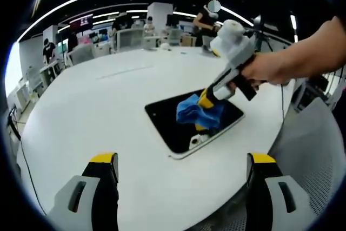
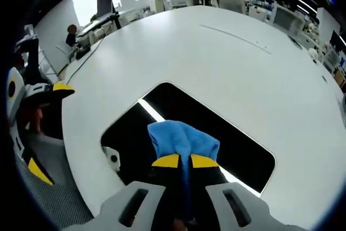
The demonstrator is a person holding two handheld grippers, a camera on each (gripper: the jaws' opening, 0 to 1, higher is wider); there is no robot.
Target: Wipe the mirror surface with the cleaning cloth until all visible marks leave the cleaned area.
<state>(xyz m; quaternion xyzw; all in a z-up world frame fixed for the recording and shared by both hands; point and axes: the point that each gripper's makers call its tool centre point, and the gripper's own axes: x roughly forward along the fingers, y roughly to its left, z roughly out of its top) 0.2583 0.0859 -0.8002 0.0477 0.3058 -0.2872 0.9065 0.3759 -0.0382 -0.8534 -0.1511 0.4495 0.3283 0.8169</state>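
Your right gripper [image 2: 183, 162] has its jaws clenched on the blue cloth [image 2: 181, 136], pressed on the mirror [image 2: 238, 144] that lies flat on the table [image 2: 216, 63]. Your left gripper [image 1: 181, 174] is released, jaws apart. If you push sideways, the unheld mirror may slide toward the near table edge.

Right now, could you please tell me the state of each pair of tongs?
Left tongs: open, holding nothing, above the white round table.
Right tongs: shut on the blue cleaning cloth, over the dark rectangular mirror.
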